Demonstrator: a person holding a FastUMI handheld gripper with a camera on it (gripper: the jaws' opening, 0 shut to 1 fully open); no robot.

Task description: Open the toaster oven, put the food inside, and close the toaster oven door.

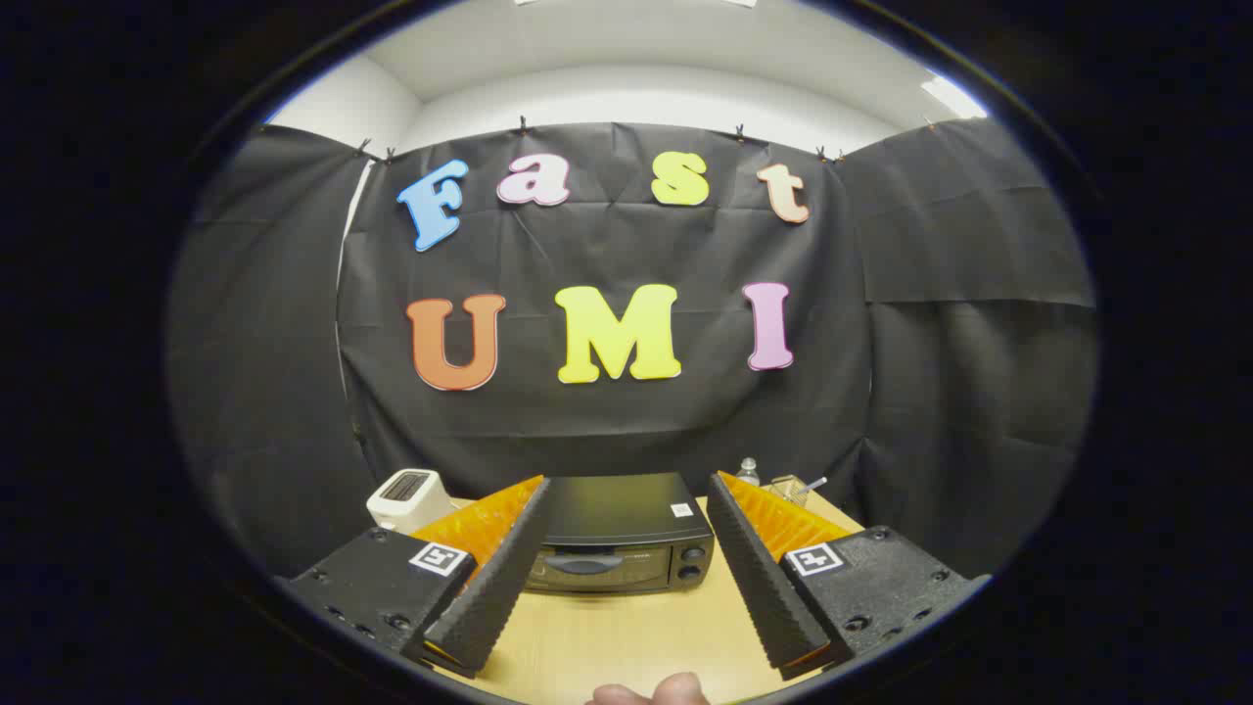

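Note:
A black toaster oven [622, 534] stands on the wooden table [626, 636], its door shut, with a handle across the front and two knobs on its right side. My gripper [626, 490] is open, raised above the table, and the oven sits beyond and between the two fingers. Nothing is held between the fingers [499, 578]. A small pinkish rounded thing [651, 691], perhaps food or a fingertip, peeks in at the near edge of the table; I cannot tell which.
A white pop-up toaster [409, 497] stands to the left of the oven. Behind the oven's right side are a clear bottle [748, 472] and a glass container with a utensil [791, 488]. Black cloth walls close off the back and sides.

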